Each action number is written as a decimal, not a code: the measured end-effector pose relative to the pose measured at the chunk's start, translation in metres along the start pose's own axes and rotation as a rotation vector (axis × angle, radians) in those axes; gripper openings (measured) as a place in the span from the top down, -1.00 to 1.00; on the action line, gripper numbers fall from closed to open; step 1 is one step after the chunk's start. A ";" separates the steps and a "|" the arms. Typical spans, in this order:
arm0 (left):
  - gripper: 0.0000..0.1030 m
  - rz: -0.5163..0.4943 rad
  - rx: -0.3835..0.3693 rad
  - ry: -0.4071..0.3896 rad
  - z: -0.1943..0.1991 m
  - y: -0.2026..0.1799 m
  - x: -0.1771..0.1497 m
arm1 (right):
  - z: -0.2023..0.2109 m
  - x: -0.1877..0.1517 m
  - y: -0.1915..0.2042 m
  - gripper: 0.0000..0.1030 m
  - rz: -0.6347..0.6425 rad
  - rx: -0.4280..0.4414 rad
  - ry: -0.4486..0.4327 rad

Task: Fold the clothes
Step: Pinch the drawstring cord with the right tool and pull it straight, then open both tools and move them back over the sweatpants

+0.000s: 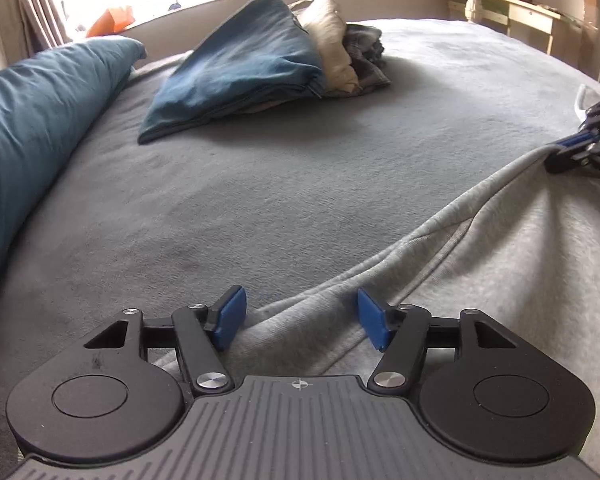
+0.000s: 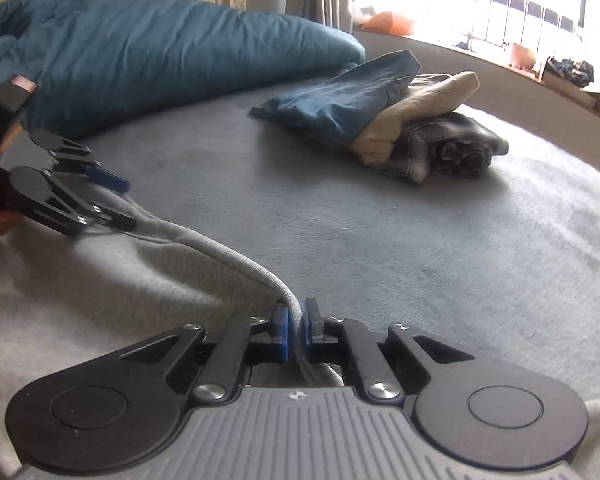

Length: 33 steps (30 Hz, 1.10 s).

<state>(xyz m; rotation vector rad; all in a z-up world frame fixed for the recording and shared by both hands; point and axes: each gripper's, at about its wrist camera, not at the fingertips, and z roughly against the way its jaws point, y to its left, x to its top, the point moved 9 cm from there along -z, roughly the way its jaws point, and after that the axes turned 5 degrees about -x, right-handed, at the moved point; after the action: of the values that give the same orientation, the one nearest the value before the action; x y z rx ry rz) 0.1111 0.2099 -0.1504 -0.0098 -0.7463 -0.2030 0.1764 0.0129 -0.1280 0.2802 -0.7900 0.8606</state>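
A light grey sweatshirt [image 1: 500, 280] lies spread on the grey bed cover [image 1: 260, 184]. Its thick hem runs from one gripper to the other. My left gripper [image 1: 300, 320] stands open, blue pads wide apart, with the hem lying between them and untouched by either pad. In the right wrist view the left gripper [image 2: 114, 200] shows at the left, held by a hand, its jaws apart over the sweatshirt [image 2: 120, 280]. My right gripper [image 2: 296, 328] is shut on the hem, the cloth pinched between its blue pads. It also shows at the far right as the right gripper [image 1: 568, 152].
A pile of clothes sits farther up the bed: a blue garment [image 2: 340, 92], a beige one [image 2: 416, 120] and a dark plaid one [image 2: 460, 148]. A teal duvet [image 2: 160, 48] lies along the headboard side. A window sill [image 2: 500, 64] runs behind.
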 end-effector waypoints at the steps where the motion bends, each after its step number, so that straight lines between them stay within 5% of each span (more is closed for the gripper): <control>1: -0.19 0.001 0.013 -0.003 0.001 0.001 0.001 | -0.007 -0.003 -0.001 0.88 -0.006 -0.007 0.013; 7: -0.17 -0.043 0.118 -0.007 0.019 0.022 -0.007 | -0.009 -0.008 -0.003 0.87 -0.030 -0.030 0.024; 10: -0.20 0.021 0.161 0.014 0.011 0.042 -0.019 | -0.019 -0.014 -0.010 0.81 -0.108 0.003 0.044; 13: -0.26 0.163 0.136 0.014 0.010 0.057 -0.020 | -0.011 -0.012 -0.025 0.51 -0.207 0.057 0.049; 15: -0.26 0.223 0.138 0.019 0.012 0.062 -0.018 | 0.001 -0.012 -0.041 0.10 -0.279 0.076 0.047; 20: -0.26 0.316 0.151 -0.046 0.023 0.058 -0.003 | 0.058 -0.014 -0.103 0.06 -0.413 0.066 -0.010; 24: -0.26 0.319 0.037 -0.107 0.023 0.020 0.025 | 0.093 -0.026 -0.123 0.06 -0.325 -0.020 -0.010; 29: -0.26 0.181 -0.136 -0.101 0.010 -0.055 0.052 | 0.102 -0.053 -0.093 0.09 -0.064 -0.093 0.041; 33: -0.26 0.074 -0.202 -0.085 -0.007 -0.097 0.052 | 0.093 -0.067 -0.078 0.15 0.086 -0.152 0.066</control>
<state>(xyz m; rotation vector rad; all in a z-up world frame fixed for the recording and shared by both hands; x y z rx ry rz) 0.1342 0.1045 -0.1266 -0.2390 -0.8060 -0.2076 0.1628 -0.1232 -0.1061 0.0839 -0.8060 0.8806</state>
